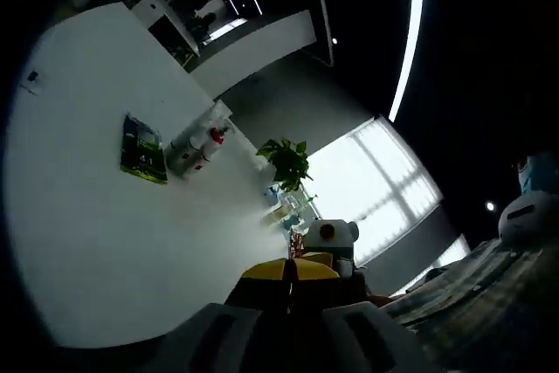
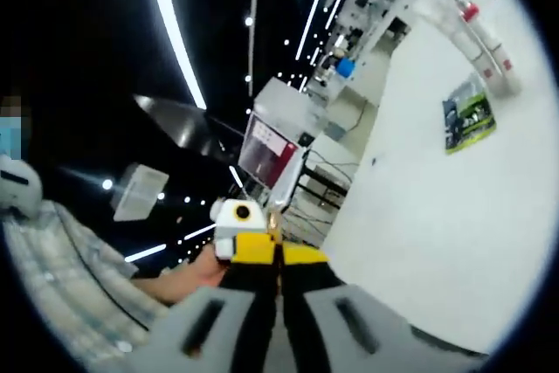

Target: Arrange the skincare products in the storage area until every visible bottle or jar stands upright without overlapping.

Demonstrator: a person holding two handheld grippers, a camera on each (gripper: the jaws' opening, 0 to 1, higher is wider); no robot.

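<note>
White wall [image 1: 96, 216] and dark ceiling ahead; bottles, jars and bench unseen. Your left tool [image 1: 290, 279] and right tool [image 2: 278, 255] are closed, empty. Risk: lowering without first sighting the bench, you topple products.

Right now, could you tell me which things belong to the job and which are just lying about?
Job: red-capped bottles; small pale bottles.
Lying about: green packet; potted plant; red screen.
</note>
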